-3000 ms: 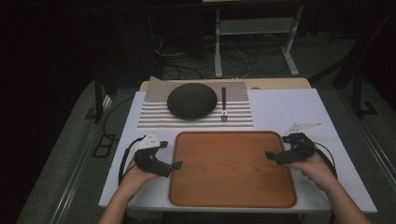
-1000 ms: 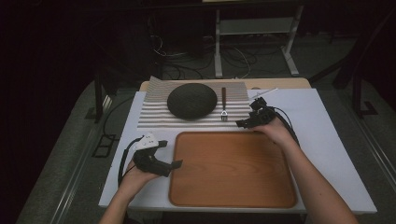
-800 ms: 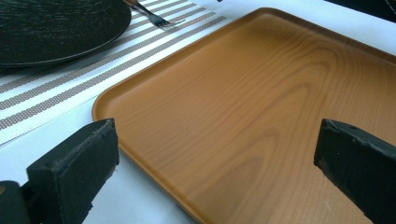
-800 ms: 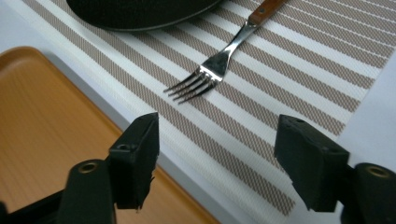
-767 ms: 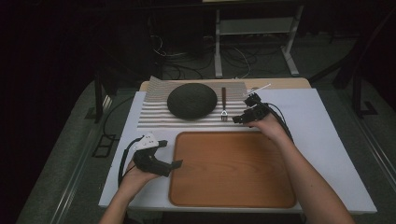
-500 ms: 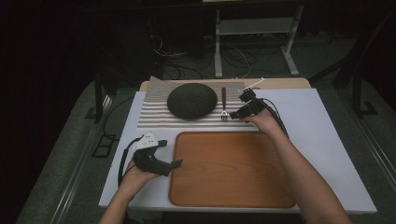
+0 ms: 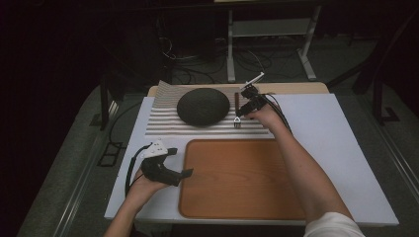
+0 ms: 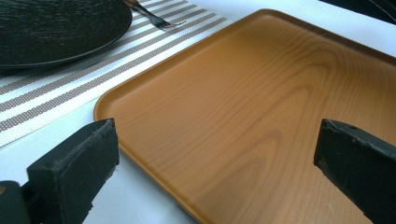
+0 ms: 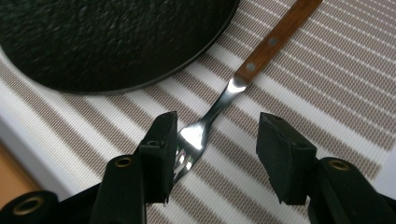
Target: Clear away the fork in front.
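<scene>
A fork with a wooden handle lies on the striped placemat, just right of a dark round plate. My right gripper is open and low over the fork's head, one jaw on each side of the tines, not closed on them. In the high view this gripper sits at the fork, beside the plate. My left gripper rests open at the left edge of the wooden tray. Nothing is between the jaws of the left gripper.
The tray is bare and lies on a white table cover, nearer than the placemat. Cables trail from both grippers. Beyond the table are metal legs and loose cables on a dark floor.
My right gripper has travelled from the tray's right side forward and left to the fork, and has come down around its head. The left gripper has stayed put.
</scene>
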